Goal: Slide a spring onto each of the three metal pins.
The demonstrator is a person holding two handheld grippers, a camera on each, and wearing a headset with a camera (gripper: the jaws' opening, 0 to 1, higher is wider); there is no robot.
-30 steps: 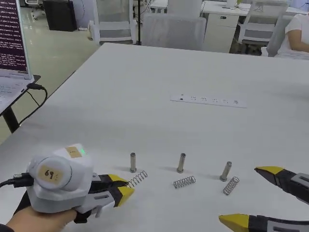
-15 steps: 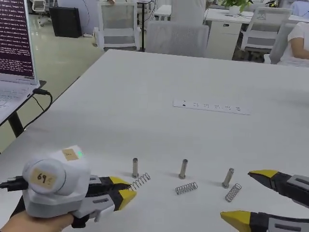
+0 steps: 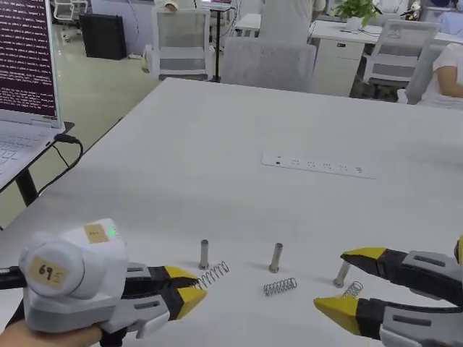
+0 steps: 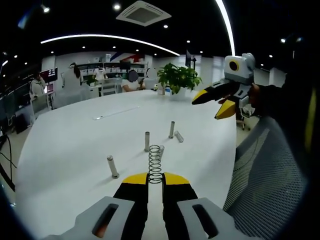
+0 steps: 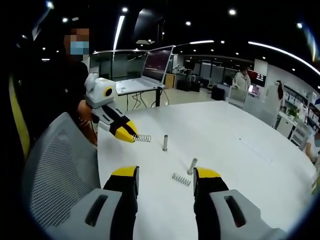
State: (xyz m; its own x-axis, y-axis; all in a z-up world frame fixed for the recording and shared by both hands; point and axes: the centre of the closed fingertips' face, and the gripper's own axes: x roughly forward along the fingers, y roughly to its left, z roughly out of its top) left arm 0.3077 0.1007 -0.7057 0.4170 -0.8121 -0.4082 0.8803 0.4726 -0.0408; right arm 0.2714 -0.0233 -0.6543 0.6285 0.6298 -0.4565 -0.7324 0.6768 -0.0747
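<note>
Three short metal pins stand in a row on the white table: left (image 3: pixel 204 254), middle (image 3: pixel 275 257) and right (image 3: pixel 341 273). My left gripper (image 3: pixel 190 285) is shut on one end of a spring (image 3: pixel 215 275), which sticks out forward just right of the left pin. In the left gripper view that spring (image 4: pixel 155 162) runs straight out from between the jaws. Loose springs lie by the middle pin (image 3: pixel 280 286) and the right pin (image 3: pixel 353 289). My right gripper (image 3: pixel 340 283) is open, its yellow jaws either side of the right pin and its spring. Its own view shows a pin (image 5: pixel 192 166) and a spring (image 5: pixel 181 179) ahead.
A white power strip (image 3: pixel 318 165) lies further back on the table (image 3: pixel 217 144). A laptop (image 3: pixel 25 65) stands on a side stand at the left. Grey office chairs (image 3: pixel 268 63) line the far edge. A person sits at the far right (image 3: pixel 448 69).
My right gripper has moved left, from beside the right pin to around it and its spring. The left gripper and its spring have barely shifted. The head camera has tilted up slightly.
</note>
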